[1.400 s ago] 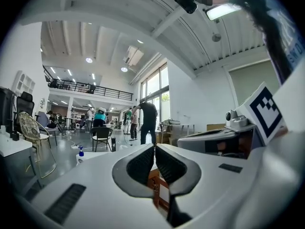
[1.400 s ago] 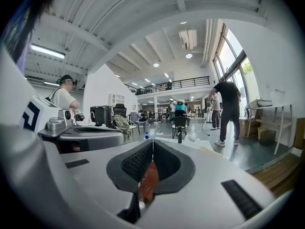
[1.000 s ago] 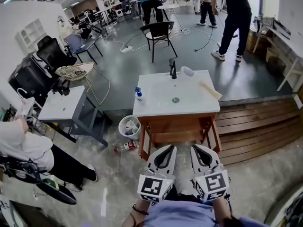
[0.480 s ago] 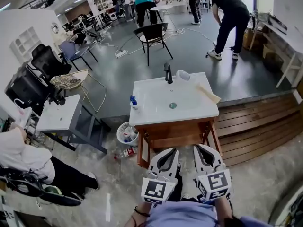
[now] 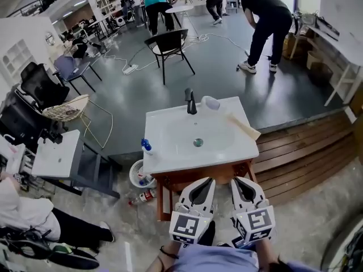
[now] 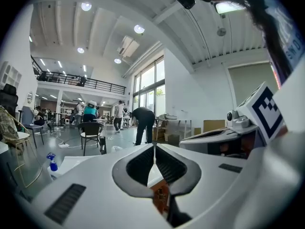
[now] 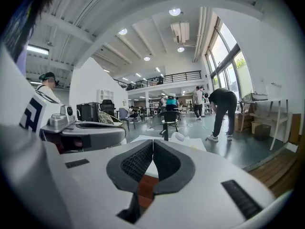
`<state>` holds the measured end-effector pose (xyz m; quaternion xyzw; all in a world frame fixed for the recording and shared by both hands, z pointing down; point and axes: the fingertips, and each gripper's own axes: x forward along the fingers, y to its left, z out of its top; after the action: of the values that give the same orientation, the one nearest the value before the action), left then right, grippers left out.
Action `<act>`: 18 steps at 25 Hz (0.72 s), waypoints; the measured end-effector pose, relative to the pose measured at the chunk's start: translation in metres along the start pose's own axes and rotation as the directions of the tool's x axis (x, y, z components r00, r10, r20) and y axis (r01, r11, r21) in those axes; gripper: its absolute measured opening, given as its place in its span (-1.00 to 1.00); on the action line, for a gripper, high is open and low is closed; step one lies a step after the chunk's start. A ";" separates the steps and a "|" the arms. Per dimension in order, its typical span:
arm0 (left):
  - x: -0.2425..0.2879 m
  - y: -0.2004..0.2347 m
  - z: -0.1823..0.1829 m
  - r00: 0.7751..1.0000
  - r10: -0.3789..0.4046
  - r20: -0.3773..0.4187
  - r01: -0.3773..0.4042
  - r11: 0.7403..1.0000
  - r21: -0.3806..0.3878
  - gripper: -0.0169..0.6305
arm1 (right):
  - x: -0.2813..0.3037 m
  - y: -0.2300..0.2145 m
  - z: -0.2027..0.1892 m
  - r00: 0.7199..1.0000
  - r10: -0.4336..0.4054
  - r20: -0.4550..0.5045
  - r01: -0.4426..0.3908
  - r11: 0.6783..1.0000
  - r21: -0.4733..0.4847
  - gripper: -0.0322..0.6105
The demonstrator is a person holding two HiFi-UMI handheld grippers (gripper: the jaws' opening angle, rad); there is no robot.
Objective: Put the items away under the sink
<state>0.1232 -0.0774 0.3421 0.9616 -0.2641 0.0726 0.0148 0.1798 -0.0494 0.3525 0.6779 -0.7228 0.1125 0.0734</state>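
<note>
Spray bottle (image 5: 147, 148) on sink top (image 5: 170, 154)

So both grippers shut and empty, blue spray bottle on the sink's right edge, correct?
Not quite. The spray bottle stands on the sink's left edge, as the head view shows. Left gripper and right gripper are indeed shut and empty.

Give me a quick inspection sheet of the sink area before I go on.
Surface: white sink top, basin bare.
Job's things: blue spray bottle at its left front corner; white container lying beside the faucet; pale flat item at the right edge.
Clutter: waste basket and a bottle on the floor, left of the cabinet.
Grippers: left hand-held gripper and right hand-held gripper shut, empty.
Cables: cable and power strip on the floor behind.
Surroundings: black chair, people beyond.
</note>
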 end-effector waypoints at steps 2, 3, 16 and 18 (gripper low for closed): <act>0.020 0.013 0.004 1.000 -0.017 -0.003 0.017 1.000 0.002 -0.88 | 0.017 -0.011 0.007 1.000 -0.020 -0.003 0.020 1.000 0.012 -0.85; 0.029 0.020 0.006 1.000 -0.024 -0.004 0.024 1.000 0.003 -0.88 | 0.026 -0.016 0.011 1.000 -0.031 -0.004 0.031 0.999 0.016 -0.85; 0.109 0.103 0.006 0.996 -0.093 -0.011 0.093 0.996 -0.007 -0.88 | 0.130 -0.047 0.026 0.995 -0.088 -0.043 0.089 0.996 0.025 -0.85; 0.116 0.115 0.006 0.995 -0.100 -0.009 0.100 0.995 -0.012 -0.88 | 0.144 -0.047 0.027 0.997 -0.076 -0.036 0.076 0.997 0.006 -0.85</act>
<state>0.1638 -0.2354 0.3525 0.9732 -0.2159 0.0746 0.0252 0.2179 -0.1973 0.3671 0.7030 -0.6948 0.1242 0.0878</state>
